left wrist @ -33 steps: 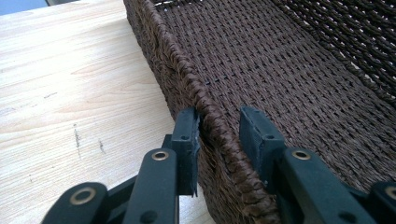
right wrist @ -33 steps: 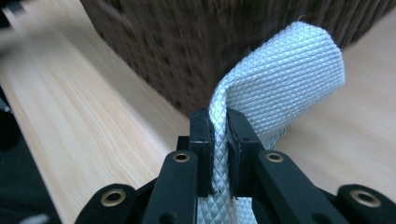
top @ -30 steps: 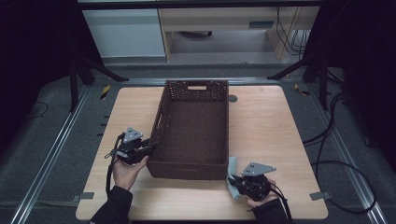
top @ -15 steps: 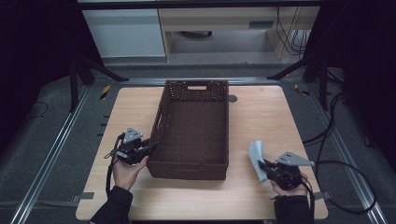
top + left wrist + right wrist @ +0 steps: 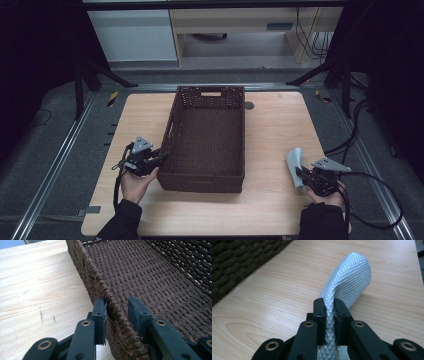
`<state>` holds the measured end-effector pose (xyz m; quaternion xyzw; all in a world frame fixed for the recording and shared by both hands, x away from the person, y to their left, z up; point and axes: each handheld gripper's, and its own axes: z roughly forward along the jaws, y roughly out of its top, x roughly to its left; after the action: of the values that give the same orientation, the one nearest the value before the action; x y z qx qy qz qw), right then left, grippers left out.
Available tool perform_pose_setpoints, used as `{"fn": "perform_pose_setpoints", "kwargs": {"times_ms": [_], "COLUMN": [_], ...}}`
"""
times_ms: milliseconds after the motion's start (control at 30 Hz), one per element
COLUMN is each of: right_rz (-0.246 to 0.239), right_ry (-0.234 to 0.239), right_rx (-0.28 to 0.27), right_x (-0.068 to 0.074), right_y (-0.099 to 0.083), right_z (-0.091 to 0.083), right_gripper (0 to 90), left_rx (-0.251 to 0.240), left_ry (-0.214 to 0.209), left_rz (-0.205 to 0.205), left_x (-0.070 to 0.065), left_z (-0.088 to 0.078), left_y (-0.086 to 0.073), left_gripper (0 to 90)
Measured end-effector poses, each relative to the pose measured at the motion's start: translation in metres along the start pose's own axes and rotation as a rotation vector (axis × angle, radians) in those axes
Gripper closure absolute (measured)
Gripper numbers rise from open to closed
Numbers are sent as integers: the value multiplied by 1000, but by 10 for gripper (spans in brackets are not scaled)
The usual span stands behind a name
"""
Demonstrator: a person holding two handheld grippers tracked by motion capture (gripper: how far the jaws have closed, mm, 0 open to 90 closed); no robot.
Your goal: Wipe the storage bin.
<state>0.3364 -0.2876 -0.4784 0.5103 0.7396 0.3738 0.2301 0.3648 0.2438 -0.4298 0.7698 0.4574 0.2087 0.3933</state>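
Our right gripper point(image 5: 302, 176) has its jaws pinched narrow on a pale grey quilted cloth point(image 5: 348, 282), which bends up and over beyond the fingertips point(image 5: 320, 307) and droops to the table. It sits near the right edge of the wooden table point(image 5: 272, 130), well apart from the basket. Our left gripper point(image 5: 117, 308) straddles the left rim of the dark brown woven basket point(image 5: 209, 135) near its front corner, one jaw outside against the weave, the other inside with a small gap. Grey floor, metal rails and a pale cabinet point(image 5: 135, 35) surround the table.
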Motion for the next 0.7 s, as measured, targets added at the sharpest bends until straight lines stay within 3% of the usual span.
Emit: {"fn": "perform_pose_setpoints", "kwargs": {"times_ms": [233,467,700], "right_rz": [13,0,-1], "right_ry": [-30,-55,-77], "right_rx": [61,-33,-58], "right_x": [-5,-1,-2], "right_y": [-4,2,7], "right_z": [7,-1,-1], "right_gripper": [762,586,519], "left_rx": [0,-1,-1], "left_ry": [0,-3,-13], "left_rz": [1,7,2], "left_x": [0,-1,0], "left_z": [0,0,0], "left_y": [0,0,0], "left_gripper": [679,697,705]}}
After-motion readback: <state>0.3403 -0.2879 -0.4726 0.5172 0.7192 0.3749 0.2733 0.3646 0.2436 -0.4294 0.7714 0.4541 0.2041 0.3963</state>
